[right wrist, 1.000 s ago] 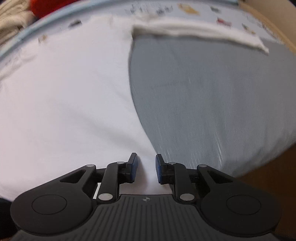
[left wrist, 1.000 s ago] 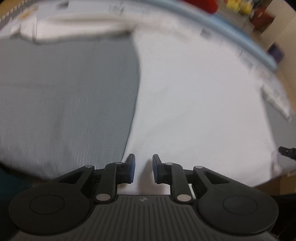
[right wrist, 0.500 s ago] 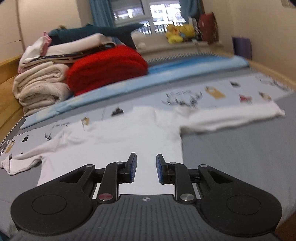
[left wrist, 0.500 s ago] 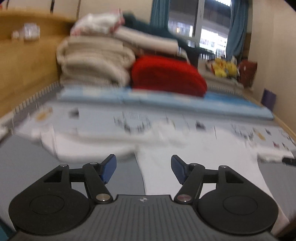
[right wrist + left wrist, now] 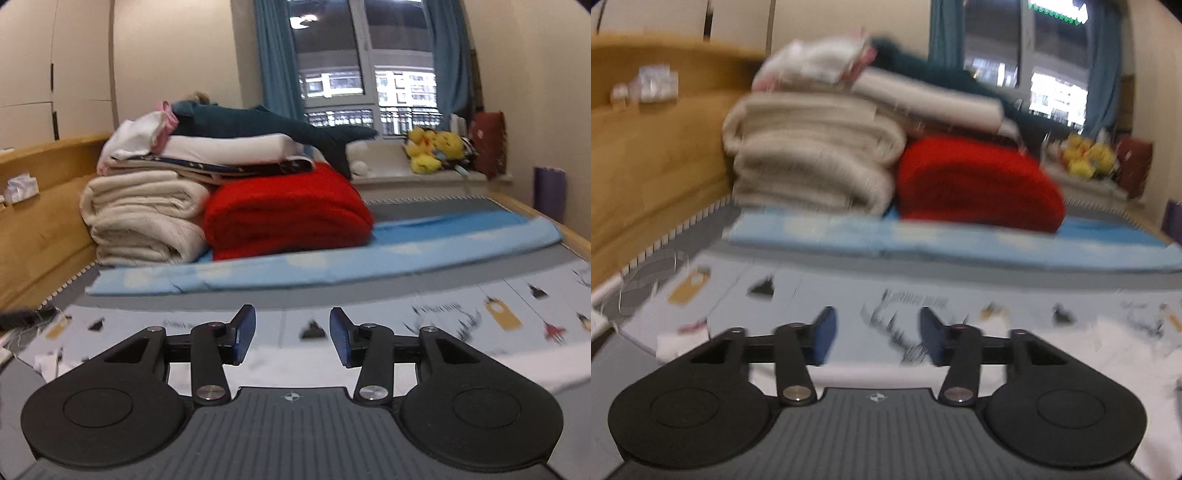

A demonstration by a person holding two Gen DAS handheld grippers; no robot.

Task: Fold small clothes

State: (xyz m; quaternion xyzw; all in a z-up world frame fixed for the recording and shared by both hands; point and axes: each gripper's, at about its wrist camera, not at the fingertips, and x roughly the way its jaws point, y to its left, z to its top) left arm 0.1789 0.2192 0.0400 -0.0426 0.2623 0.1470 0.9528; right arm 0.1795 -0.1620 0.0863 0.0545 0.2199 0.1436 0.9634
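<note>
A white small shirt (image 5: 1115,350) lies flat on the bed, mostly below both cameras; its far edge shows low right in the left wrist view and as a white strip (image 5: 266,363) under the fingers in the right wrist view. My left gripper (image 5: 877,338) is open and empty above the shirt. My right gripper (image 5: 291,334) is open and empty too. Both point level across the bed toward the far end.
A printed pale sheet (image 5: 498,306) and a blue folded blanket (image 5: 332,266) lie beyond the shirt. A stack of cream blankets (image 5: 144,218), a red blanket (image 5: 284,214) and a plush shark (image 5: 277,129) stands at the far end. A wooden headboard (image 5: 646,177) runs along the left.
Both grippers have tilted up from looking down at the shirt to looking level across the bed. Both have opened; the right one was still nearly shut half a second ago.
</note>
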